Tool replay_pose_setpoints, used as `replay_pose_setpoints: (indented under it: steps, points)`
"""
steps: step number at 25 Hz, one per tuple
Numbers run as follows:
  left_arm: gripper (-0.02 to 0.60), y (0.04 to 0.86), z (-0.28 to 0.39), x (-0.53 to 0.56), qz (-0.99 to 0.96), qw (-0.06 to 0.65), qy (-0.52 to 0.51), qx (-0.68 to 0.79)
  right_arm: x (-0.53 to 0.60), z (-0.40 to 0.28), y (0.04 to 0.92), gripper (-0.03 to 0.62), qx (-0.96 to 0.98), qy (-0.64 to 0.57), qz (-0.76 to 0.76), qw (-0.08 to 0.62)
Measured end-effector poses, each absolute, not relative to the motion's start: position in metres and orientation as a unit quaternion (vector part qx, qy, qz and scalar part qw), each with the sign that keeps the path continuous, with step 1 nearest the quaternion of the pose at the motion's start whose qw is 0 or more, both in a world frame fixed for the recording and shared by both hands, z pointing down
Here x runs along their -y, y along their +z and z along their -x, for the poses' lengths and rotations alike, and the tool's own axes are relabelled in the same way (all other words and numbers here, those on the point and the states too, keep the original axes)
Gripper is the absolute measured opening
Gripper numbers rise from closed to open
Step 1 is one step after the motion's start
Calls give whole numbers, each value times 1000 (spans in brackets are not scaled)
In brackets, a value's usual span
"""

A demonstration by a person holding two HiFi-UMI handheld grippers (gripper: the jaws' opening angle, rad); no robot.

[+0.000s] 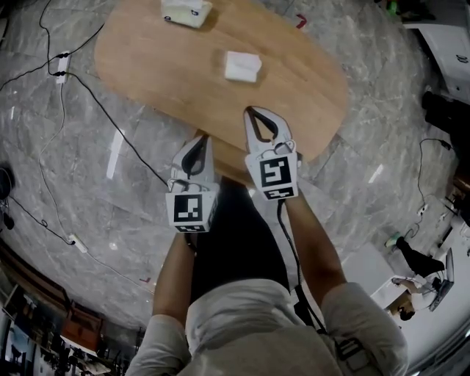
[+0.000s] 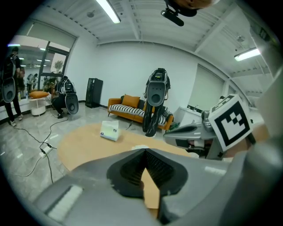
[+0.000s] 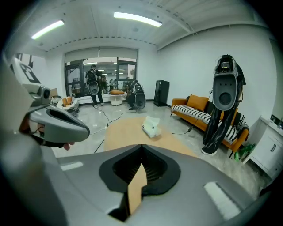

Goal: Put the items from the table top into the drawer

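Our forearms: both reach forward from the bottom of the head view, the left forearm (image 1: 172, 272) behind its gripper and the right forearm (image 1: 317, 250) behind the other.
Left gripper (image 1: 199, 143): we hold it with its jaws together and nothing between them. Its tips sit at the near edge of the table (image 1: 147, 66), and its marker cube (image 1: 192, 209) faces up at us.
Right gripper (image 1: 256, 116): it is just beside the left gripper, on that gripper's right and a little further forward. Its jaws are pressed together too, with nothing caught in them, and its tips are over the tabletop.
Small white packet (image 1: 242, 66): it lies on the wood ahead of the right gripper's tips, near them but apart. From the left gripper it is ahead and to the right.
White tissue pack (image 1: 186, 10): it is well beyond both grippers, ahead and to their left, at the far edge of the table.
Cables (image 1: 110, 125): black leads run across the marble floor on the left gripper's outer side.
Far room: past the table, straight ahead of the grippers, we see an orange sofa (image 2: 128, 108) with a striped seat. A tall black-and-grey machine (image 2: 155, 101) stands beside it, and a black cabinet (image 2: 93, 92) is against the wall.
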State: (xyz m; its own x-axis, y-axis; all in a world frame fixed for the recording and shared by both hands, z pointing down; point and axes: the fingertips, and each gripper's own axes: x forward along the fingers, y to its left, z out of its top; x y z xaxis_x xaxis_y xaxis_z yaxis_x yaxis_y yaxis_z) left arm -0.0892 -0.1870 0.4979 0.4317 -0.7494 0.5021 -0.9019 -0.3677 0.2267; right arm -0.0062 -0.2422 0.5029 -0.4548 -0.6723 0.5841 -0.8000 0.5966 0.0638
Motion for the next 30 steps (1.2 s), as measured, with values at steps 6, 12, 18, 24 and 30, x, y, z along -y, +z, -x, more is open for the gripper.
replay_pose_setpoints:
  steps: [6,12,18,24,30]
  points:
    - [18,529,84,213,-799,254,178,515,272,9,552,8,842,87,-406,346]
    - [17,571,77,223,-793,271,195,510,291,7,606,8,827,47,-374,417]
    - [17,598,78,216,-784,285,211,509,298,0,646,104,799,-20,-328,503]
    - [18,612,82,206,-775,298,218,513,304,-3,681,163,766,-92,-289,566]
    - [17,619,88,203,-769,307,218,516,316,-5,707,202,733,-141,-270,608]
